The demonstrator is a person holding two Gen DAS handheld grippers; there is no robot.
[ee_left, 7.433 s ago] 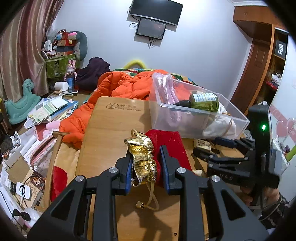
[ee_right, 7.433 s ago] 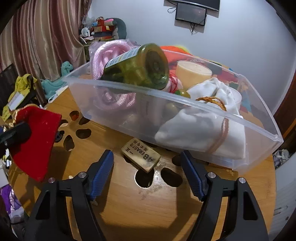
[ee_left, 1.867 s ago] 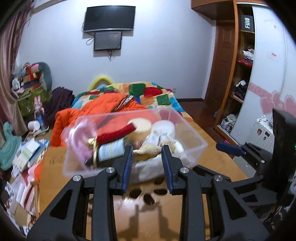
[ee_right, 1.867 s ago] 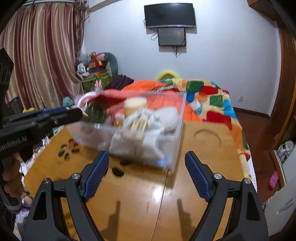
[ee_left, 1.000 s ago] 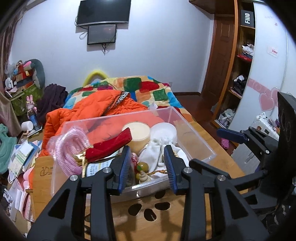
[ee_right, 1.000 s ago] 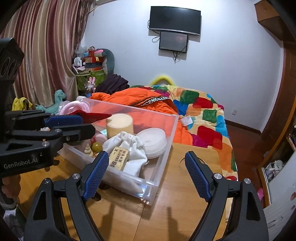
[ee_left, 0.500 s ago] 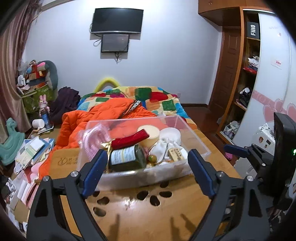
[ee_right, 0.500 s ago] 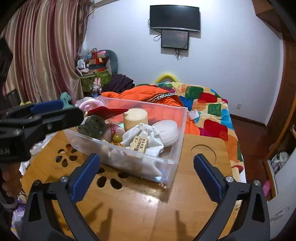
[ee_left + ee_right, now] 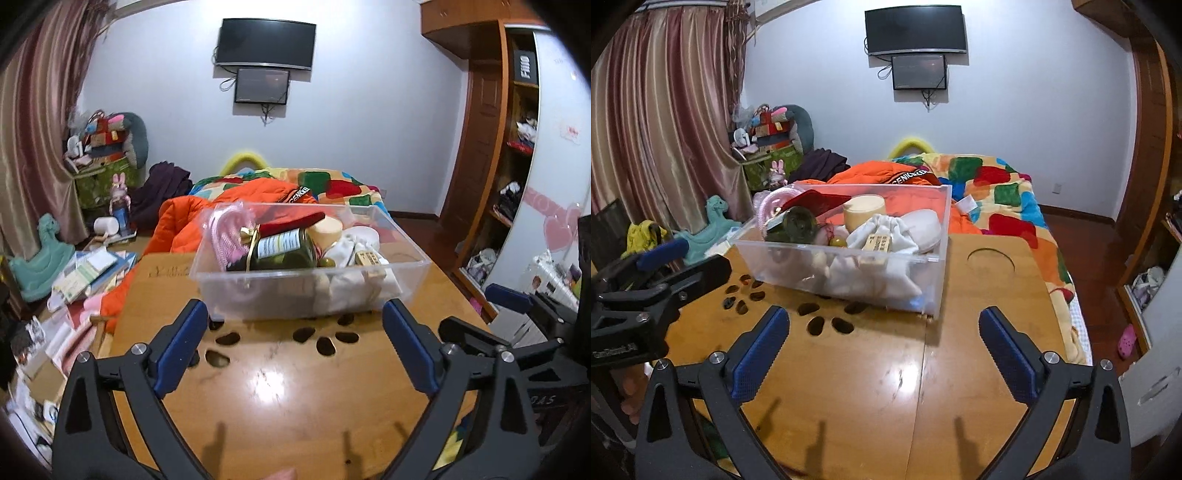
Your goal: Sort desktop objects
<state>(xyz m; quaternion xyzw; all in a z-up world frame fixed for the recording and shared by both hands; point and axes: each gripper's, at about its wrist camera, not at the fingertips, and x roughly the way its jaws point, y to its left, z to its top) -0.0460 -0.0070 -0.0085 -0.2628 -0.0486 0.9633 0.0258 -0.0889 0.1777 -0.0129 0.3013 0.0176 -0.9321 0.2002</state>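
A clear plastic bin (image 9: 406, 280) (image 9: 940, 280) stands on the wooden table (image 9: 280, 406) (image 9: 960, 387). In it lie a green jar (image 9: 284, 249) (image 9: 798, 221), a red pouch (image 9: 295, 223) (image 9: 816, 201), a pink coil (image 9: 221, 236), a cream tub (image 9: 864, 210), a white cloth bag (image 9: 886, 229) and an eraser block (image 9: 878, 242). My left gripper (image 9: 295, 347) is open and empty, in front of the bin. My right gripper (image 9: 882, 354) is open and empty, also short of the bin. Each gripper shows at the edge of the other's view.
A bed with an orange jacket (image 9: 192, 218) and a patchwork quilt (image 9: 997, 206) lies beyond the table. Books and clutter (image 9: 81, 273) cover the floor at the left. A wardrobe (image 9: 509, 147) stands at the right. The table has cut-out holes (image 9: 820, 321).
Both grippers have pulled back from the bin and stand wide open. Earlier the left gripper held a gold and red pouch; the pouch and the eraser now lie in the bin.
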